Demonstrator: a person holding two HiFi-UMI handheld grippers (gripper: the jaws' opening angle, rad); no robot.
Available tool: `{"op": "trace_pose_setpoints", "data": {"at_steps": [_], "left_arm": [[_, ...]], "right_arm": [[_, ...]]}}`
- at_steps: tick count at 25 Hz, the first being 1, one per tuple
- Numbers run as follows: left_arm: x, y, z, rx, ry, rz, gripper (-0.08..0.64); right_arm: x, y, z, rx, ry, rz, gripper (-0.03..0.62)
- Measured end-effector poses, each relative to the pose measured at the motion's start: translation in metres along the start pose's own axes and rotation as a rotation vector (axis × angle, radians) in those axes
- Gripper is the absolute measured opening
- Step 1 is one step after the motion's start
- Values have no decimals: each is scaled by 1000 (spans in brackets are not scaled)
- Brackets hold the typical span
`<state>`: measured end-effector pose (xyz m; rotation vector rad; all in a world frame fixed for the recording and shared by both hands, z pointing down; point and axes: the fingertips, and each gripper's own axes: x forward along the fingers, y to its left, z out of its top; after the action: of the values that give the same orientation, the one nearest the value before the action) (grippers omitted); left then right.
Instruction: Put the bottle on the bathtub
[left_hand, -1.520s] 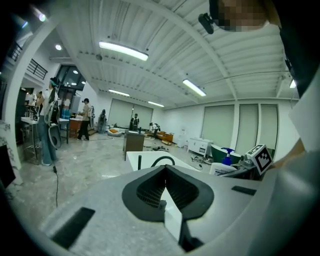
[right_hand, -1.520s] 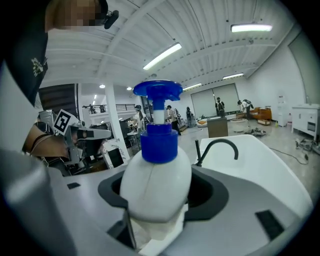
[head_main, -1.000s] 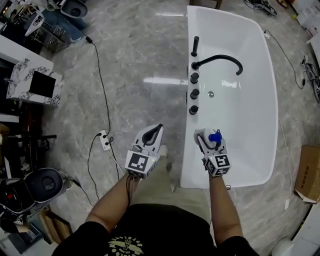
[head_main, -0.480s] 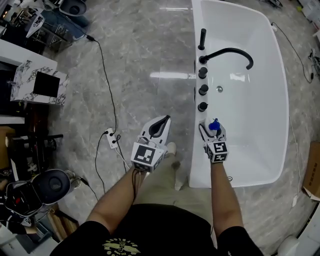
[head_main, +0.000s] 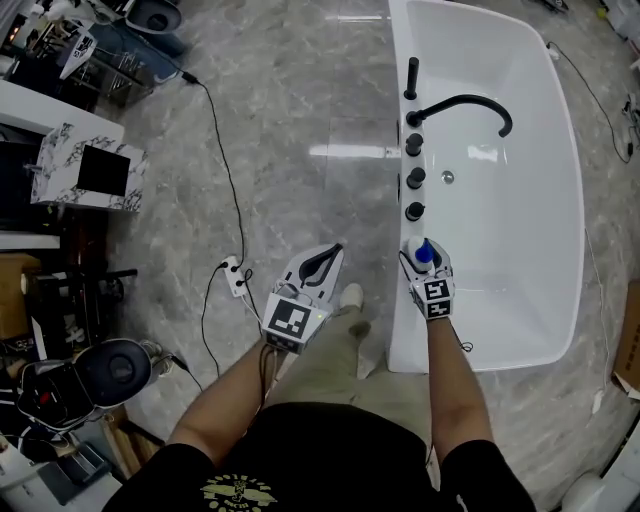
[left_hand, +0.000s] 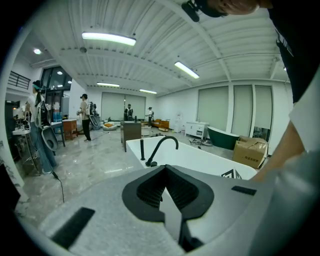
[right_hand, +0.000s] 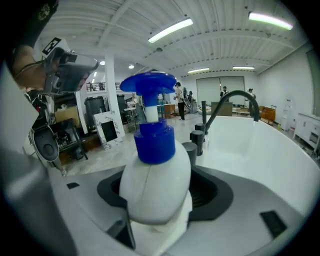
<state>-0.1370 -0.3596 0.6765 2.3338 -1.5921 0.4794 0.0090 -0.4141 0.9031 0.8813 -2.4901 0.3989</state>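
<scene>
Bottle (right_hand: 155, 182), white with a blue pump, is clamped upright in the right hand-held gripper (head_main: 421, 258). It's centre-right of the head view, over the bathtub (head_main: 402, 310) left rim, just below the lowest black knob (head_main: 415, 211). Can't tell if the base touches. Suggest lowering straight, base flat on the ledge, clear of the knob, then opening. Left hand-held gripper (head_main: 318, 262): jaws together, empty, over the floor at centre.
</scene>
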Motion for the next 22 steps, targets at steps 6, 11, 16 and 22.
{"op": "trace_pose_setpoints", "data": {"at_steps": [6, 11, 16, 22], "left_arm": [[-24, 9, 14, -10, 12, 28, 9], [-36, 14, 46, 7, -35, 60, 9], [-47, 7, 62, 3, -63, 65, 9], [-57, -25, 85, 13, -53, -2, 9]], "right_arm": [[-19, 7, -4, -15, 59, 21, 268], [-40, 9, 3, -26, 78, 44, 272], [-67, 12, 26, -58, 64, 63, 276], [-144, 17, 115, 14, -145, 91, 278]]}}
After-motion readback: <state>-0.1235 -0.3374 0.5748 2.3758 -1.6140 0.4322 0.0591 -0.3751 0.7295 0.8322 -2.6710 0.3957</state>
